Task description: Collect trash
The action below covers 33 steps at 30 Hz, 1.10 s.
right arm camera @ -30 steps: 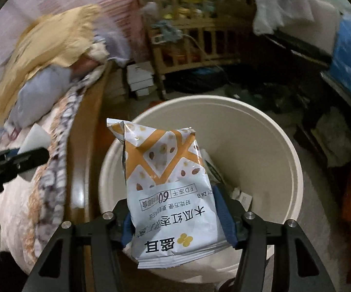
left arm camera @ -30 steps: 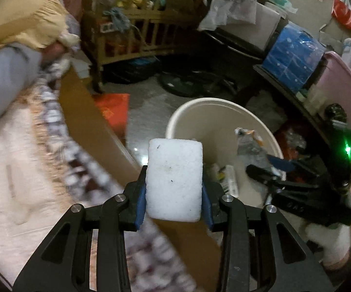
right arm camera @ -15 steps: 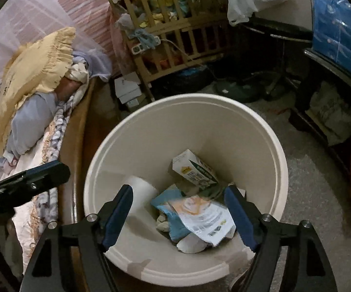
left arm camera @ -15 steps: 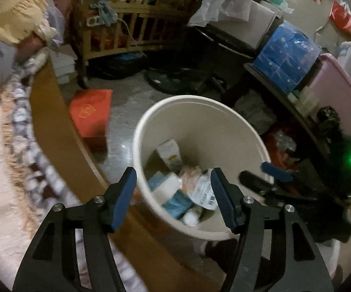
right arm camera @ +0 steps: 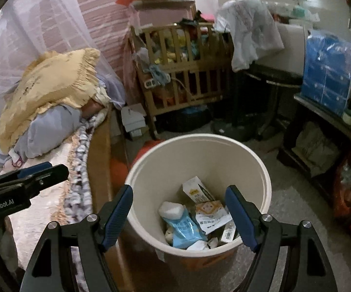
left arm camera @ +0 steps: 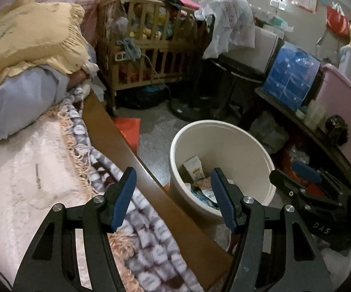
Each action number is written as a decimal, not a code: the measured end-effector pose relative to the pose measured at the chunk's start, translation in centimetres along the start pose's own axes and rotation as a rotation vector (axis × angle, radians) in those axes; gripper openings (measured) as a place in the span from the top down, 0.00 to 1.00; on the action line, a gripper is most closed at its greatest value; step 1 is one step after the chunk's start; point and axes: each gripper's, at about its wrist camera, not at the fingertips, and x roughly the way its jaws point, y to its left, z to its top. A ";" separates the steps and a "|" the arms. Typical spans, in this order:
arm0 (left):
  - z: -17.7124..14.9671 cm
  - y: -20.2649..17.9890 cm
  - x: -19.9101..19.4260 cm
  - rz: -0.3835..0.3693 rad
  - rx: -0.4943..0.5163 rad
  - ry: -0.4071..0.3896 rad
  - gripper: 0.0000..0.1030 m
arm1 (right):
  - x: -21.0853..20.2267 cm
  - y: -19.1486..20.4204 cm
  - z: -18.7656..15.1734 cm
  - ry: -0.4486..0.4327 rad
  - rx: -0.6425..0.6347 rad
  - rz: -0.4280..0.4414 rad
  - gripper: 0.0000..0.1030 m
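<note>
Trash [right arm camera: 194, 221] lies in the bin [right arm camera: 266, 182] beside the bed [left arm camera: 17, 170], so collecting looks largely done. Both the left gripper [left arm camera: 173, 198] and right gripper [right arm camera: 179, 215] gape empty near the bin; no loose trash shows outside it.

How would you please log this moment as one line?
left tool: open, empty | right tool: open, empty | round cream plastic bin: holds trash

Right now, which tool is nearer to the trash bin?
Right. The right tool hangs open directly over the bin; the left tool sits open off to the side, above the bed edge.
</note>
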 end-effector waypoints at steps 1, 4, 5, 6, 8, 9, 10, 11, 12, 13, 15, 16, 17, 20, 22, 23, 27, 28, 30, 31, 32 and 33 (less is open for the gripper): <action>-0.2 0.0 -0.6 0.008 0.004 -0.014 0.40 | -0.5 0.4 0.0 -0.014 -0.004 -0.001 0.26; -0.5 -0.2 -2.0 0.066 0.032 -0.049 0.40 | -2.0 1.5 0.1 -0.049 -0.015 -0.011 0.26; -0.6 -0.3 -2.4 0.079 0.042 -0.060 0.40 | -2.3 1.8 0.2 -0.057 -0.016 -0.012 0.26; -0.7 -0.3 -2.9 0.090 0.054 -0.075 0.40 | -2.7 2.2 0.2 -0.066 -0.020 -0.012 0.26; -0.9 -0.3 -3.7 0.088 0.067 -0.096 0.40 | -3.2 2.7 0.3 -0.074 -0.029 -0.015 0.26; -1.0 -0.3 -4.3 0.084 0.070 -0.109 0.40 | -3.5 3.0 0.4 -0.079 -0.035 -0.019 0.26; -1.1 -0.3 -4.6 0.083 0.072 -0.117 0.40 | -3.7 3.2 0.4 -0.083 -0.037 -0.020 0.26; -1.2 -0.4 -5.1 0.085 0.077 -0.132 0.40 | -3.9 3.3 0.4 -0.087 -0.038 -0.019 0.26; -1.3 -0.5 -5.4 0.090 0.082 -0.141 0.40 | -4.1 3.4 0.5 -0.092 -0.037 -0.017 0.26; -1.4 -0.6 -5.8 0.099 0.091 -0.153 0.40 | -4.3 3.5 0.5 -0.096 -0.036 -0.015 0.26; -1.5 -0.7 -6.3 0.109 0.102 -0.171 0.40 | -4.9 3.8 0.5 -0.106 -0.036 -0.016 0.26; -1.5 -0.7 -6.6 0.112 0.104 -0.180 0.40 | -5.0 3.9 0.6 -0.110 -0.037 -0.017 0.26; -1.6 -0.7 -6.9 0.110 0.102 -0.187 0.40 | -5.3 4.1 0.6 -0.115 -0.039 -0.018 0.26; -1.6 -0.6 -7.6 0.107 0.098 -0.206 0.40 | -5.8 4.5 0.8 -0.129 -0.047 -0.020 0.25; -1.6 -0.6 -7.9 0.109 0.094 -0.214 0.40 | -6.1 4.7 0.9 -0.136 -0.054 -0.026 0.23; -1.6 -0.6 -7.9 0.109 0.093 -0.215 0.40 | -6.2 4.8 0.9 -0.140 -0.057 -0.027 0.22; -1.7 -0.6 -8.1 0.110 0.096 -0.213 0.40 | -6.5 4.9 0.9 -0.147 -0.056 -0.024 0.21; -1.6 -0.6 -8.1 0.112 0.099 -0.213 0.40 | -6.5 4.9 0.9 -0.147 -0.057 -0.024 0.21; -1.7 -0.6 -8.4 0.115 0.095 -0.219 0.40 | -6.5 4.9 0.9 -0.147 -0.059 -0.026 0.21; -1.7 -0.6 -8.4 0.114 0.094 -0.219 0.40 | -6.5 4.9 0.9 -0.147 -0.059 -0.026 0.21; -1.7 -0.6 -8.4 0.113 0.092 -0.219 0.40 | -6.6 4.9 0.9 -0.148 -0.059 -0.026 0.21; -1.6 -0.6 -8.5 0.113 0.092 -0.222 0.40 | -6.5 4.9 0.9 -0.148 -0.059 -0.026 0.21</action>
